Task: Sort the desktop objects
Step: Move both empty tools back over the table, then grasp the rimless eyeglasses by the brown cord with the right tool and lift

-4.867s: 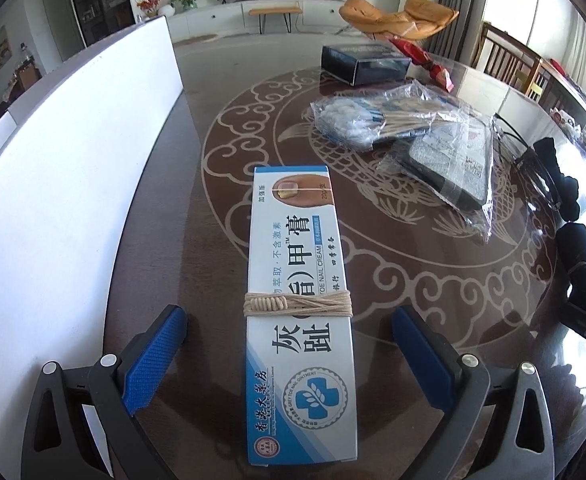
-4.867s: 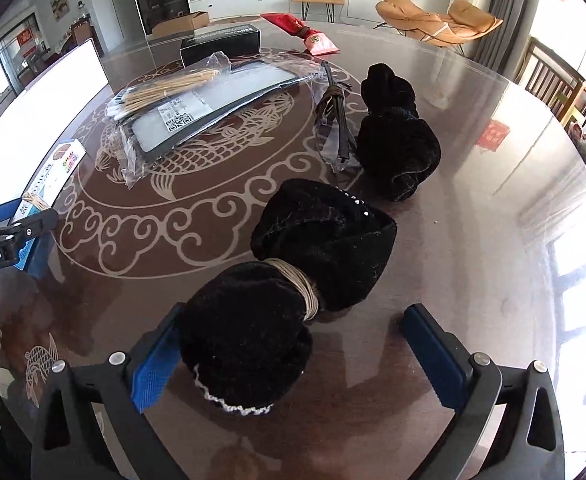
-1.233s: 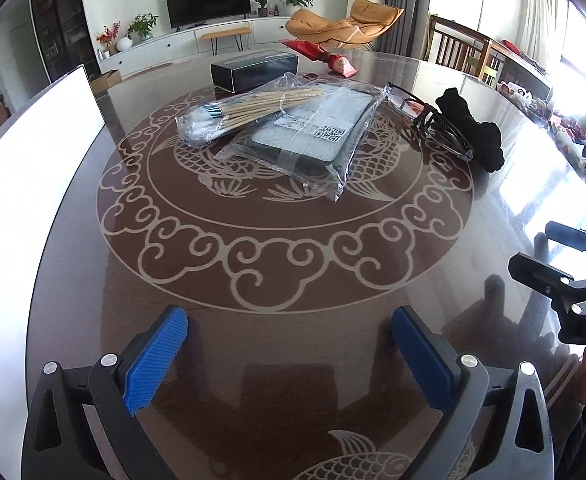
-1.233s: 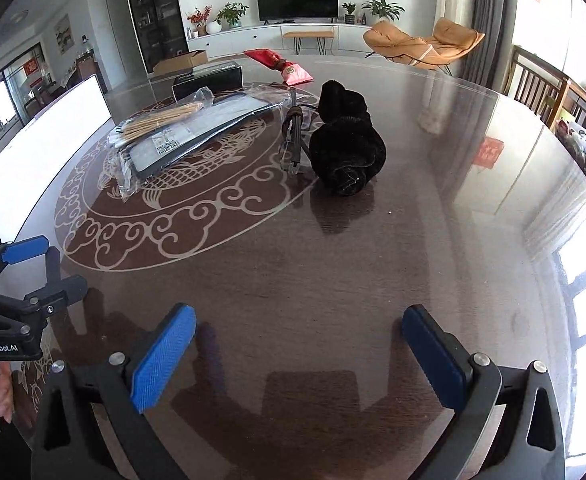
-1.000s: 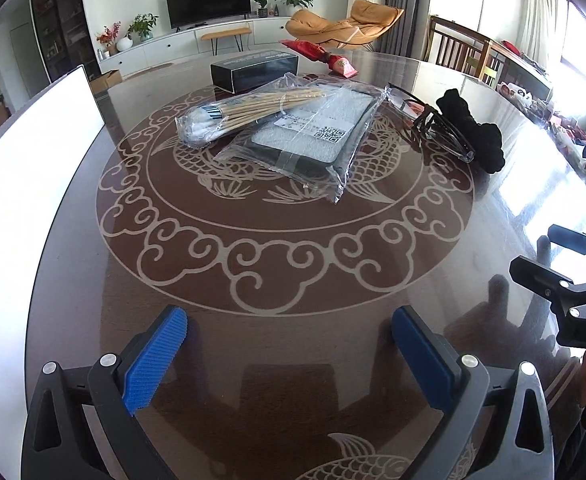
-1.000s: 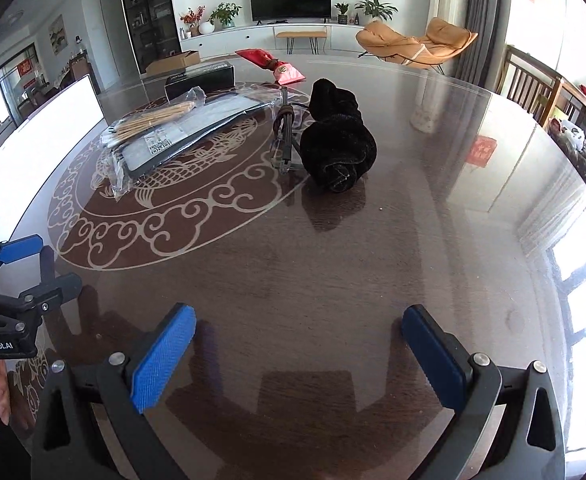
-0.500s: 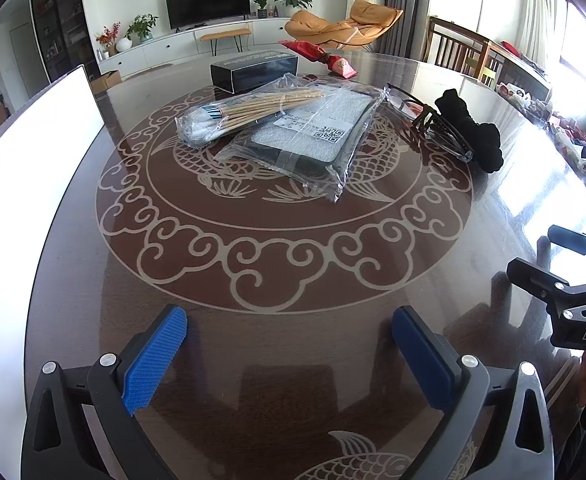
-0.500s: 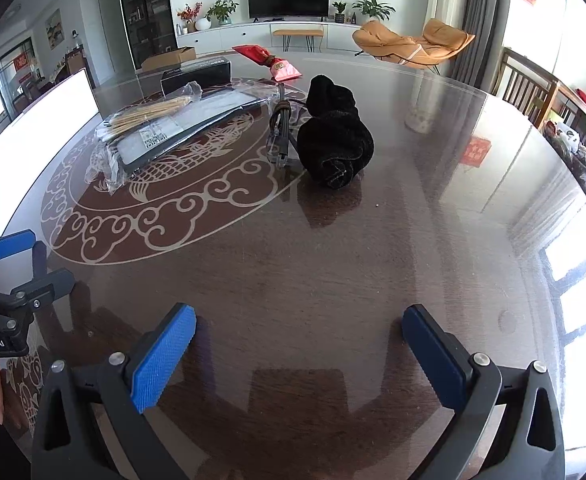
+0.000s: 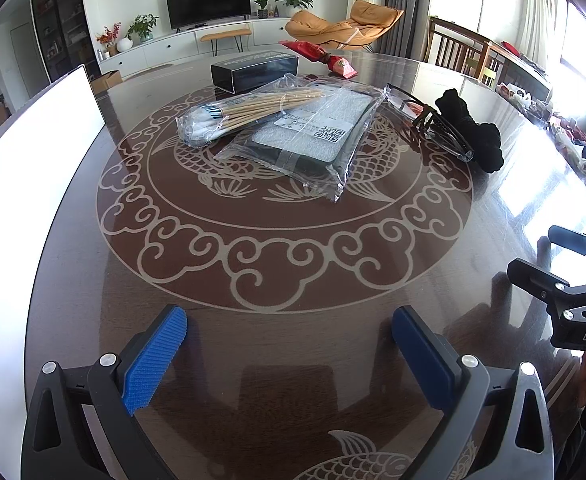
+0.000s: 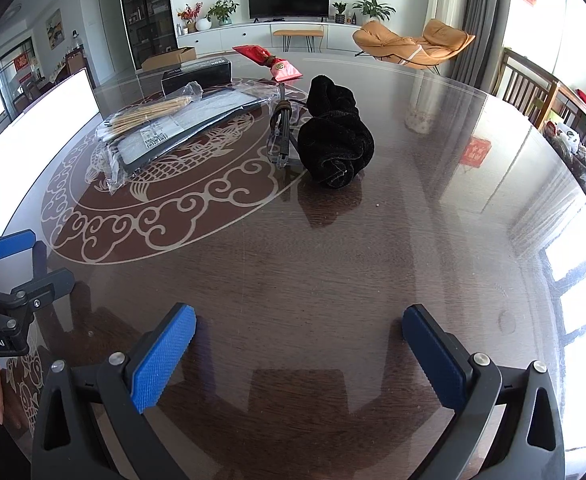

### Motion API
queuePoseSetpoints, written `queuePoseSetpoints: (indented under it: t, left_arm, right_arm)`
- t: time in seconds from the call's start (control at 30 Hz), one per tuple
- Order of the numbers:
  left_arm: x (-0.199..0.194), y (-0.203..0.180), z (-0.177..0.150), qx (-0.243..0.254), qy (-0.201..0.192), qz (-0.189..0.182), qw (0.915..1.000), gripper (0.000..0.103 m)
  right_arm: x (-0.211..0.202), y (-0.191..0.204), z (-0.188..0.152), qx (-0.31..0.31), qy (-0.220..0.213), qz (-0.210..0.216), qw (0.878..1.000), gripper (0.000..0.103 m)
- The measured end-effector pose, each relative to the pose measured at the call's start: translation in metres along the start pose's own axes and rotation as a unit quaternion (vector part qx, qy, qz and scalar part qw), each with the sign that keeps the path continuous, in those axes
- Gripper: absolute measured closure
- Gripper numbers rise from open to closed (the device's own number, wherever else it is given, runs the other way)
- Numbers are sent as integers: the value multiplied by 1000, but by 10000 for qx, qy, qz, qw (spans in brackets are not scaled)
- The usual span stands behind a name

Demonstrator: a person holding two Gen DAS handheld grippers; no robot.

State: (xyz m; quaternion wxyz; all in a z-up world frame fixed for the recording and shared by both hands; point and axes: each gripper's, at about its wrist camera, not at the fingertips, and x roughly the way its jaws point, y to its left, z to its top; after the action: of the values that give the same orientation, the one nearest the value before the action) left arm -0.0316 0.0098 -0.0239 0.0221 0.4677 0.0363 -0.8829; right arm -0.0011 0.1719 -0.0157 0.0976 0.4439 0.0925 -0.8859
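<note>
Dark glossy table (image 9: 277, 336), inlaid with a pale carp-and-cloud medallion, is seen from both wrist views; a living room with television and orange lounge chair lies behind.

Nearest, the left tongs (image 9: 289, 354) are held wide apart over bare table, nothing between the blue pads. The right tongs (image 10: 299, 354) are likewise spread wide and empty. Each is caught at the edge of the other's view.

Change noted: about five seconds ago a boxed nail cream lay between the left pads and a tied black cloth bundle between the right pads. Neither is found in front of the tongs now, and both tongs are drawn back to the near edge. Two items are judged already sorted; where they were put is not shown.

Remaining things, middle distance: a bagged dark flat item with QR label (image 9: 313, 136) lying on the medallion, with a bag of long cotton swabs (image 9: 245, 114) resting across its far left corner. To the right, folded glasses (image 9: 429, 120) are touching a black rolled cloth (image 10: 335, 142). Farther off, a black box (image 9: 253, 70) and a red pouch (image 10: 273, 62), near each other.

All remaining items appear untouched and well apart from both tongs. A further pick is judged the next step.
</note>
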Motion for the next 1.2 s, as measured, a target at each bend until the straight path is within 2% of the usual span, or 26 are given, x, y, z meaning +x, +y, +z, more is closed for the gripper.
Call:
queuePoseSetpoints:
  t: [0.3, 0.4, 0.6, 0.7, 0.87, 1.13, 1.2]
  left_arm:
    - [8, 5, 11, 217, 24, -169, 9996, 0]
    - [18, 12, 26, 272, 20, -208, 9994, 0]
    - [46, 26, 67, -31, 16, -5, 10000, 0]
    - [54, 20, 77, 125, 13, -107, 9999, 0]
    - [46, 22, 65, 268, 4, -208, 9994, 0]
    - [11, 46, 12, -41, -16, 2, 10000, 0]
    - [8, 48, 8, -114, -25, 58, 9999, 0]
  right_arm:
    - [0, 0, 0, 0, 3, -2, 10000, 0]
    - [0, 0, 0, 0, 4, -4, 10000, 0]
    - [0, 0, 0, 0, 4, -4, 10000, 0]
    - [0, 0, 0, 0, 4, -4, 10000, 0]
    - [0, 0, 0, 1, 4, -5, 10000, 0]
    - [0, -1, 0, 11, -4, 22, 10000, 0]
    - [-3, -2, 0, 73, -102, 386, 9992, 0]
